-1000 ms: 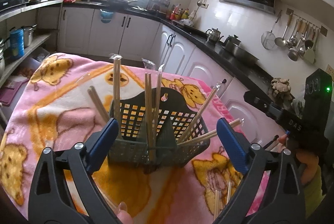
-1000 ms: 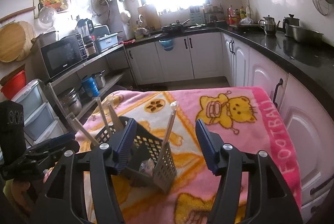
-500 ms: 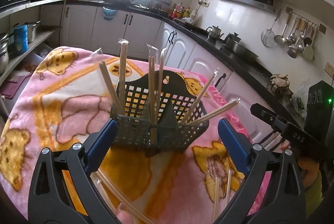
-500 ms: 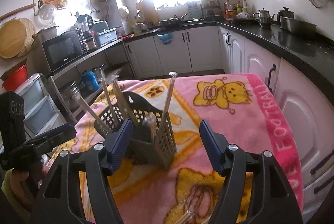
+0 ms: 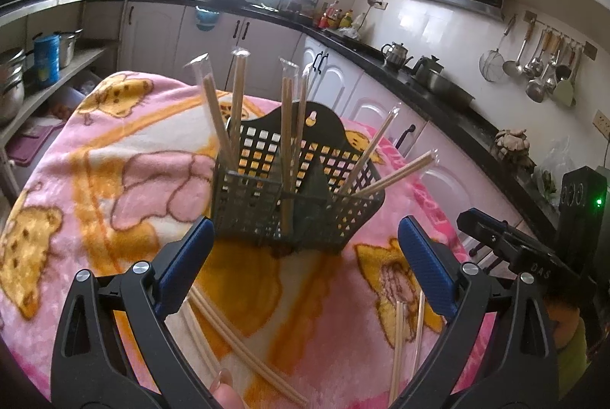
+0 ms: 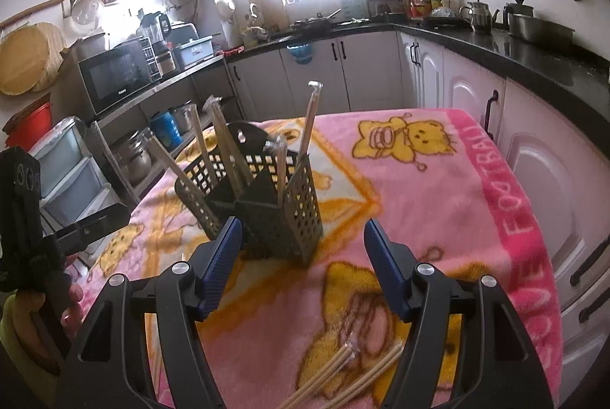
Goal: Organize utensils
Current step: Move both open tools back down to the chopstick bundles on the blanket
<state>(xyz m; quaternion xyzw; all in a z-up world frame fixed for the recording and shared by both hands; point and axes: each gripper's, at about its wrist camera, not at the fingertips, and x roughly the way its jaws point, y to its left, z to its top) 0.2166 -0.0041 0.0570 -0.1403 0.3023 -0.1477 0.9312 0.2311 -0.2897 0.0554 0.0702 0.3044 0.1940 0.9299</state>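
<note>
A dark perforated utensil basket (image 5: 293, 191) stands on the pink blanket (image 5: 114, 157) and holds several wrapped wooden chopstick pairs upright or leaning. It also shows in the right wrist view (image 6: 267, 203). My left gripper (image 5: 301, 264) is open and empty, just short of the basket. My right gripper (image 6: 301, 264) is open and empty, near the basket's corner. Loose wrapped chopsticks (image 5: 244, 344) lie on the blanket under the left gripper, two more (image 5: 408, 336) lie to its right, and a bundle (image 6: 343, 367) lies below the right gripper.
The blanket-covered table (image 6: 476, 203) is ringed by white kitchen cabinets (image 5: 381, 104) and a black counter (image 6: 533, 54). Shelves with pots (image 5: 23, 73) and a microwave (image 6: 118, 73) stand to the left. The other hand-held gripper (image 5: 533, 256) shows at the right edge.
Both grippers have pulled back and risen from the basket. Loose chopsticks on the blanket have come into view below them. Both stay open.
</note>
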